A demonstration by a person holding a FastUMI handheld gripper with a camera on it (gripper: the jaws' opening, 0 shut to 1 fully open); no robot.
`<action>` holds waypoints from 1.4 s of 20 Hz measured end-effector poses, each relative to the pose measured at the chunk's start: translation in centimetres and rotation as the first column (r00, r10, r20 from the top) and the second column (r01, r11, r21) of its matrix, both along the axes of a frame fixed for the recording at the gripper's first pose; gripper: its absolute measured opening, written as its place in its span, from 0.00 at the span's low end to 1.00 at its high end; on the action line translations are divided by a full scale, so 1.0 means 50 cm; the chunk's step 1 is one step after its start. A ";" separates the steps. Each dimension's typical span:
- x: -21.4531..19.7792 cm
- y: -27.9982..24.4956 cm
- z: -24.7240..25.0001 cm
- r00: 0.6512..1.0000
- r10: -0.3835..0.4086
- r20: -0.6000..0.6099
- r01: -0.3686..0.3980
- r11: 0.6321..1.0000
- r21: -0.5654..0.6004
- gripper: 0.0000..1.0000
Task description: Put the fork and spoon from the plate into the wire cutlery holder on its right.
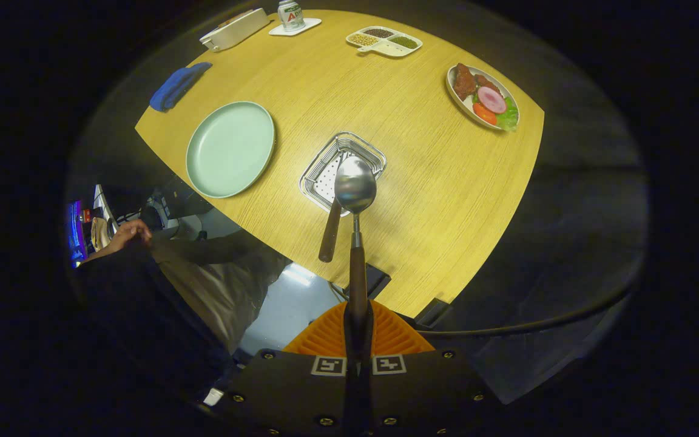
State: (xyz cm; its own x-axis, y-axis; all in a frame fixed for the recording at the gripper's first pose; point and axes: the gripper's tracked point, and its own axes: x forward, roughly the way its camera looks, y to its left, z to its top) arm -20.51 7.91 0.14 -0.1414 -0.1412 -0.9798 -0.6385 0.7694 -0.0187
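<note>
Gripping the spoon (pixel 355 185) by its dark handle, the claw (pixel 358 331) has both fingers pressed on the stem, so the spoon stands straight out ahead of them. The steel bowl of the spoon hangs over the near edge of the wire holder (pixel 343 170), above it rather than in it, as far as the view lets one judge.

The holder sits on the wooden tabletop (pixel 434 182), just to the right of the plate (pixel 230 149). The plate is pale green, round and bare. The fork (pixel 330 233) already leans in the holder: its brown handle slants out over the near rim toward the claw, just left of the spoon's stem, and its head is hidden behind the spoon bowl.

Farther across the tabletop lie a folded blue cloth (pixel 178 86) beyond the plate, a white box (pixel 234 28), a can (pixel 290 14) on a white coaster, and a divided tray (pixel 384 41) holding three kinds of grain or seed. Off to the right, well apart from the holder, is an oval dish (pixel 482 97) with toy food on it: meat, a pink slice, tomato and lettuce.

Below the tabletop's near edge, left of the claw, a person's hand (pixel 126 233) and a dark sleeve show beside light trousers and a patch of floor.
</note>
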 end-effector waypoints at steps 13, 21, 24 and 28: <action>0.059 0.048 -0.103 0.969 0.143 -0.200 -0.164 0.982 -0.092 0.01; 0.079 0.077 -0.101 0.984 0.057 -0.167 -0.059 0.998 -0.006 0.19; 0.095 0.079 -0.062 0.999 -0.026 -0.039 0.029 0.997 0.073 0.40; 0.111 0.104 0.018 0.937 -0.209 0.280 0.141 0.959 0.245 0.42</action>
State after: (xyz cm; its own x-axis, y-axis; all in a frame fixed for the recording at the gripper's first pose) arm -14.98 13.09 1.02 0.1614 0.0801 -0.9836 -0.4835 0.8753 -0.0081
